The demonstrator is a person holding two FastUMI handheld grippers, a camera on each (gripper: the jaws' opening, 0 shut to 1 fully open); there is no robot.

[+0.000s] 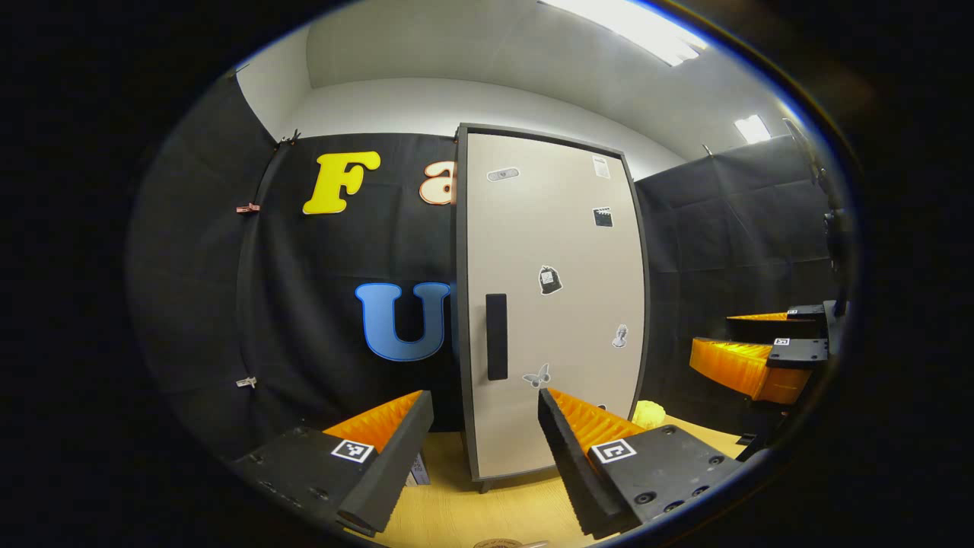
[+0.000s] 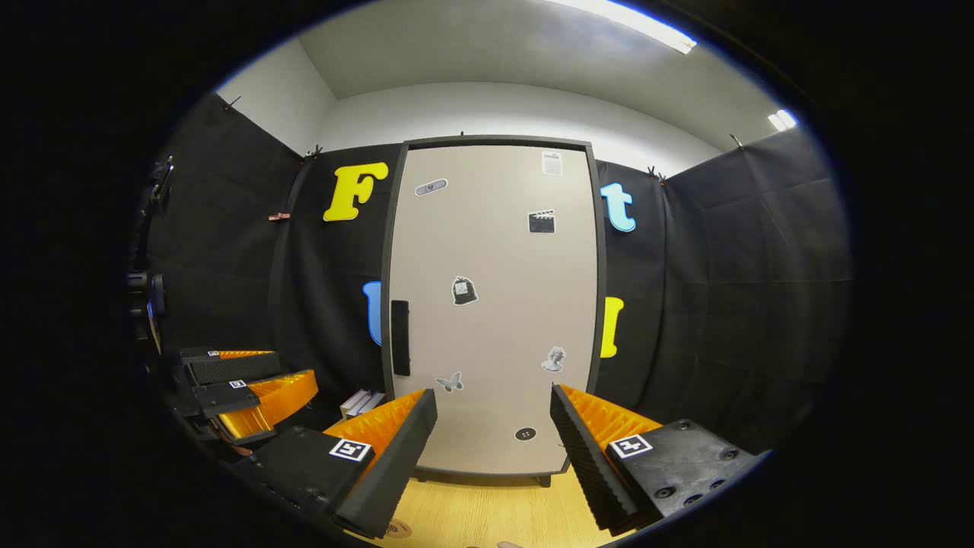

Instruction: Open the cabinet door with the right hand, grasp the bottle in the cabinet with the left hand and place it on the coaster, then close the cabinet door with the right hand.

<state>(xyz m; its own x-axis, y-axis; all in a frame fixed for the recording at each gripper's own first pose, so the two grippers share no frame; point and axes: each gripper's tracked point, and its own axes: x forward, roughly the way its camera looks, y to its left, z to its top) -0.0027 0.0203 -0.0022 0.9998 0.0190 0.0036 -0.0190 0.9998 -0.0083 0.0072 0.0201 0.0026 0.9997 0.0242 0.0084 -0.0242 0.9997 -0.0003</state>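
Door handle: the dark handle (image 2: 400, 337) is a slim bar standing upright, long axis vertical, set near the left edge of the cabinet door (image 2: 494, 304) at about mid-height.
Door: shut, flush in its dark frame; the cabinet stands on the wooden table (image 2: 487, 510), and the side of the door away from the handle is probably the hinge side.
Bottle: hidden behind the shut door, so where it stands inside cannot be told.
Coaster: a round edge shows at the very bottom of the left gripper view (image 1: 498, 543); it may be the coaster, but too little of it is seen to be sure.
Right gripper: the right gripper (image 2: 493, 415) has its fingers spread wide with nothing between them; it faces the door, apart from it.
Handle from right gripper: up and to the left of the gap between the fingers, just above the left fingertip.
Left gripper: the left gripper (image 1: 485, 415) is likewise spread wide and empty, and looks at the door more from the handle side.
Nearer hand: which of the two is closer to the handle cannot be told.
Step in hand: judged as the start, the door not yet opened.
Next move calls for: the right gripper to shift left and rise, then take the upright bar across its narrow width.
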